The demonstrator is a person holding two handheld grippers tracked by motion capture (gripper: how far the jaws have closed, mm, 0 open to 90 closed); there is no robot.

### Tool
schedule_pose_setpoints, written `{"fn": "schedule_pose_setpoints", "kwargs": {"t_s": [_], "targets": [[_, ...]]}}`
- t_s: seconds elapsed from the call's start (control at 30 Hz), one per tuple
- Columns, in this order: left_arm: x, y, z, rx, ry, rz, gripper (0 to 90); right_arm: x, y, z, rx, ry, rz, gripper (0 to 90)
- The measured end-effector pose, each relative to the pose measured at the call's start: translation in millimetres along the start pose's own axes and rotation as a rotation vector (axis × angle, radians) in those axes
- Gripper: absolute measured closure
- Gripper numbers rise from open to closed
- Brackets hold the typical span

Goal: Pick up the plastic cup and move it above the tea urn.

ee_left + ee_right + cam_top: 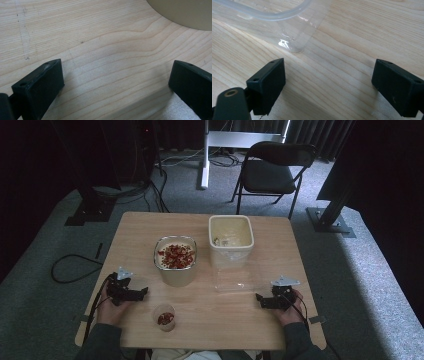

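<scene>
Nothing gripped yet: left claw (145, 291) and right claw (258, 298) both gaping over bare worktop (225, 320) (clear lid (287, 30) just ahead). Next, probably reaching for lid.

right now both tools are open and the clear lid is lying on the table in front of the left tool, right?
Not quite: the clear lid lies in front of the right tool, as the right gripper view shows. Both tools are open; the left tool faces bare table.

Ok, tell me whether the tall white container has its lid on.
Off. The tall white container stands open-topped; its clear lid lies flat on the table.
</scene>
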State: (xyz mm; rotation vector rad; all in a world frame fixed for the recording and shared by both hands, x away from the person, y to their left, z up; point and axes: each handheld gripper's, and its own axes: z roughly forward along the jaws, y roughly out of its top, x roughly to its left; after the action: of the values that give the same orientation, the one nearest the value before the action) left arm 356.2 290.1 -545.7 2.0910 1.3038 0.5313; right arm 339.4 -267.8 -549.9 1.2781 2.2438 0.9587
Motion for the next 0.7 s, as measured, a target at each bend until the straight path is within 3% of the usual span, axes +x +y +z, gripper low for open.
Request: {"fn": "schedule_pose_setpoints", "kwargs": {"t_s": [0.47, 0.5, 0.57, 0.63, 0.7], "targets": [[-0.1, -1.3, -1.1, -0.001, -0.002, -0.001, 0.4, -0.6, -0.4, -1.8, 0.000, 0.001, 0.001, 15.5], [-0.2, -1.4, -1.2, -0.002, -0.002, -0.001, 0.4, -0.6, 0.4, -3.6, 0.003, -0.005, 0.005, 24.0], [-0.3, -1.5, -1.2, -0.001, -0.002, -0.002, 0.4, -0.7, 0.8, -4.8, 0.003, -0.012, 0.008, 28.4], [-0.3, -1.5, -1.3, -0.001, -0.002, -0.002, 0.4, 0.6, 2.3, -7.9, -0.001, -0.065, -0.002, 33.4], [-0.2, -1.5, -1.2, -0.002, -0.002, -0.002, 0.4, 0.9, 3.0, -9.5, -0.010, -0.074, 0.001, 34.8]]}}
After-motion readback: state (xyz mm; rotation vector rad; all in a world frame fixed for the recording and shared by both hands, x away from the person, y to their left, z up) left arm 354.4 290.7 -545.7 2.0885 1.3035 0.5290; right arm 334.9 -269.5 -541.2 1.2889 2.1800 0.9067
